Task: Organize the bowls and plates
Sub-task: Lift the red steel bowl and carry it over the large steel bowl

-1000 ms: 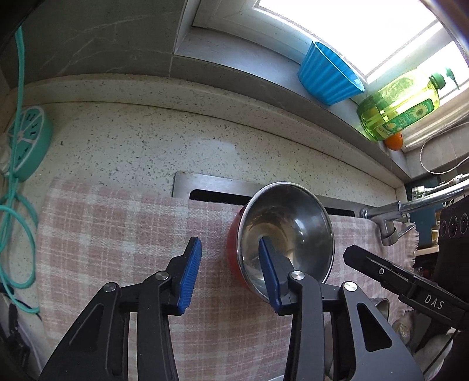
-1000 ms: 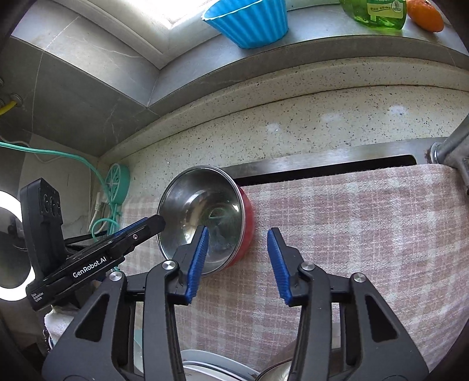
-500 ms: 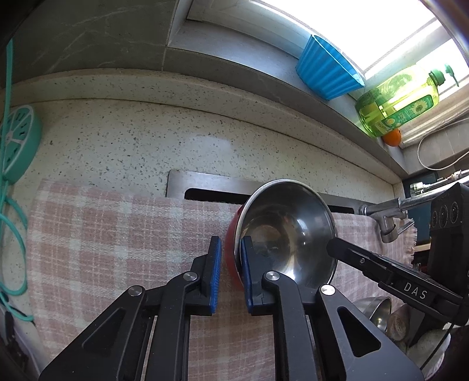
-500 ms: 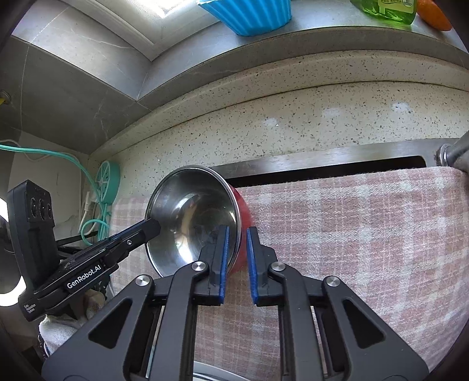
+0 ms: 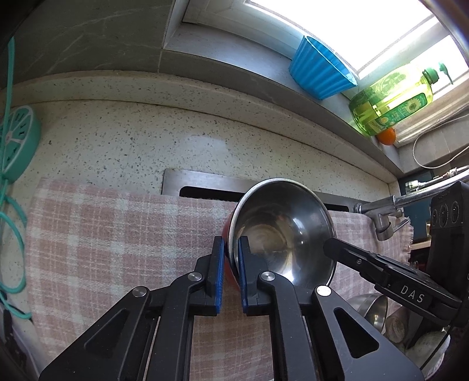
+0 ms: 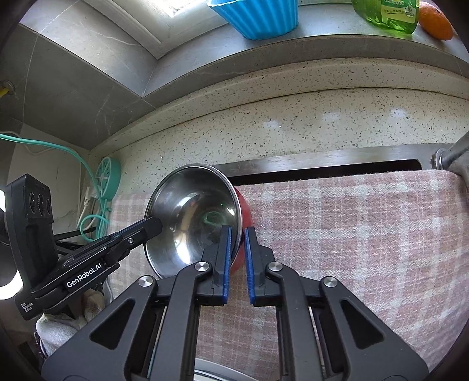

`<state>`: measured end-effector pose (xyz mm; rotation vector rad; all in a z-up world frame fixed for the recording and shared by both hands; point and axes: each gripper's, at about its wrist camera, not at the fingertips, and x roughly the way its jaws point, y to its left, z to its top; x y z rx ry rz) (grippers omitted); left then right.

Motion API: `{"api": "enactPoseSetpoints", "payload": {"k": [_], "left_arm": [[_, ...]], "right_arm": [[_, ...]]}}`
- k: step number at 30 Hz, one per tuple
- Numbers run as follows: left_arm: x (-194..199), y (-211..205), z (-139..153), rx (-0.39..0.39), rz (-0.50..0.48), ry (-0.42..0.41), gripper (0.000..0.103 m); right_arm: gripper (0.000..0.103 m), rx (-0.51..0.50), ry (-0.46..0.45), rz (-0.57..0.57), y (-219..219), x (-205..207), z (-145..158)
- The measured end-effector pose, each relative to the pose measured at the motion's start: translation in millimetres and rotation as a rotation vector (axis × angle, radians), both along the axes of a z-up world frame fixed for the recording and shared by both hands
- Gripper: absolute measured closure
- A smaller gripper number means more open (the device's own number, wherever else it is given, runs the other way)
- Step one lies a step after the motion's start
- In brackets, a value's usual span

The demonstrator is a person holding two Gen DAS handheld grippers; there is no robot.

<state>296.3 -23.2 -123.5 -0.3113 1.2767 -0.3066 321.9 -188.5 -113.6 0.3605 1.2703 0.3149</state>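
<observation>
The steel bowl [image 5: 281,231] with its red outside is tilted on edge above the pink checked cloth [image 5: 102,240]. The left claw [image 5: 230,275] pinches one side of its rim, the right claw [image 6: 236,260] the opposite side, each clamped tight on the wall.

A pink plaid cloth [image 5: 102,234] lay over the speckled counter [image 5: 117,140]. On the sill [image 6: 322,38] stood a blue tub [image 5: 319,73], a green bottle [image 5: 390,102] and an orange [image 6: 435,20]. A teal cord [image 5: 8,187] hung at the left.
</observation>
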Motion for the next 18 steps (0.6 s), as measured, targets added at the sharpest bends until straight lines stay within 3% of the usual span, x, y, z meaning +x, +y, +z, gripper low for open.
{"api": "enactPoseSetpoints", "payload": {"k": [18], "left_arm": [[-59, -7, 58, -0.064, -0.035, -0.104, 0.095]], "right_arm": [[0.094, 0.099, -0.078, 0.018, -33, -63, 57]]}}
